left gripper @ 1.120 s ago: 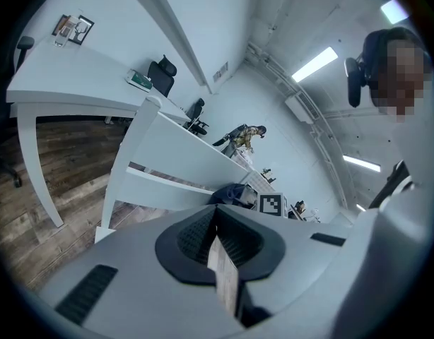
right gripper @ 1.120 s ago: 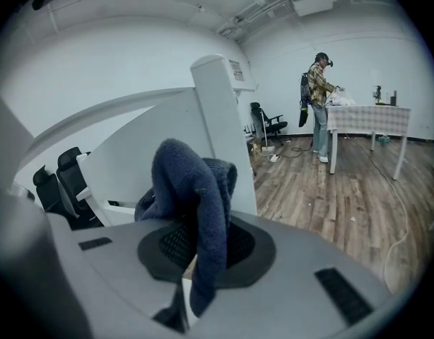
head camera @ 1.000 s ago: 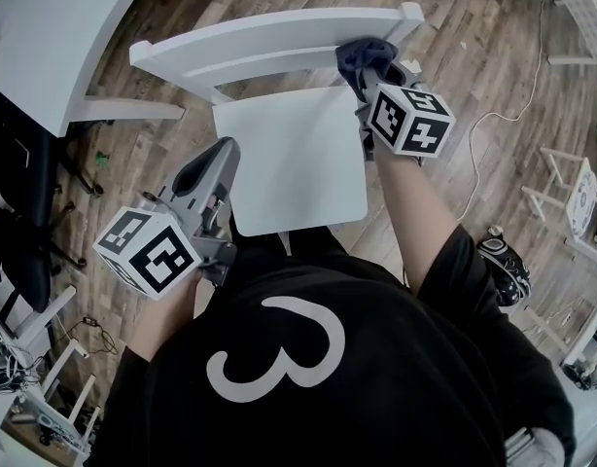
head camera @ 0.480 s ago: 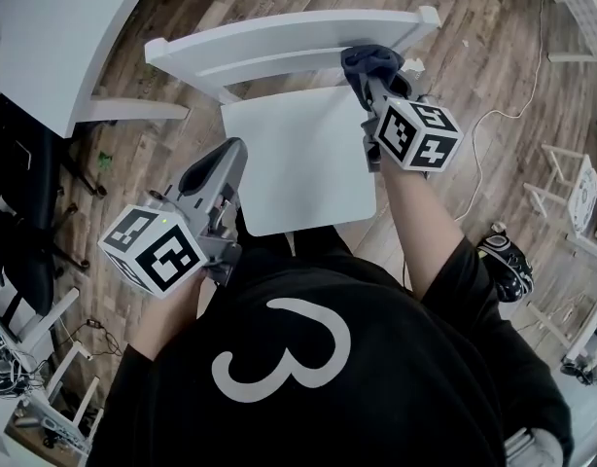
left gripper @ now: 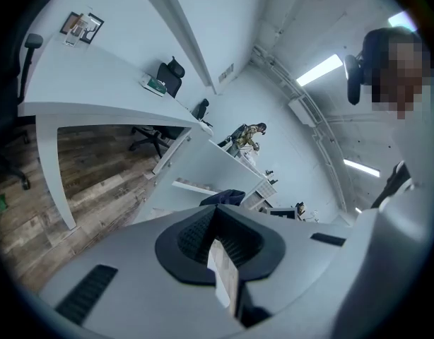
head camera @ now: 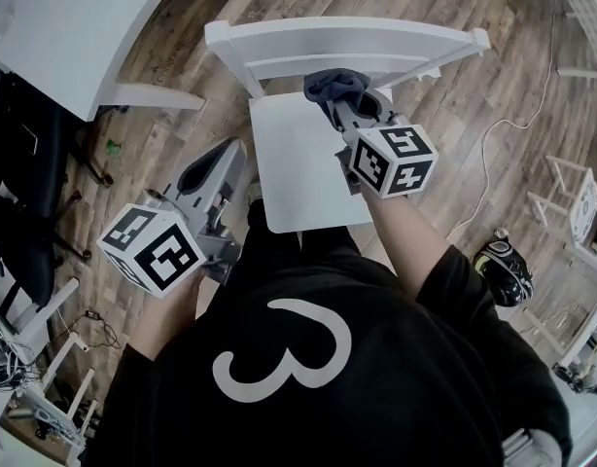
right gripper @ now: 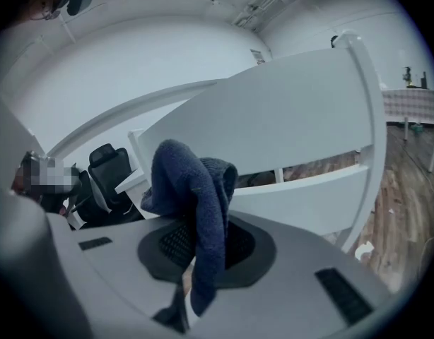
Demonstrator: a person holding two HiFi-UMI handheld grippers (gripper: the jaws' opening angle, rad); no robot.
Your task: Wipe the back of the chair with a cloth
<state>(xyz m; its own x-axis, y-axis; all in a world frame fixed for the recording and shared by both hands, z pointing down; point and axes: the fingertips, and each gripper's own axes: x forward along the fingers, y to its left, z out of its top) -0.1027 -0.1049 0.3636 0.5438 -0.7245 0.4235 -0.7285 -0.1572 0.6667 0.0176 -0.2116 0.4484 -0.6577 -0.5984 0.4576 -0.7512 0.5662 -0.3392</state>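
Head view: white chair stands ahead of the person, backrest on the far side and seat toward the body. Right gripper is over the rear part of the seat, just in front of the backrest and about mid-width, with its jaws clamped on a dark blue cloth. The cloth bunches at the jaw tips right against the lower rail of the backrest; contact looks likely, can't confirm. In the right gripper view the cloth drapes over and down between the pads, with the broad white top rail close behind it. Left gripper is off the chair's left side over the wood floor, near the seat's left edge and not touching it. Its jaws are together, only a thin slit between the pads and nothing held. White desk is further left of the chair. A thin cable and a shoe lie on the floor to the chair's right.
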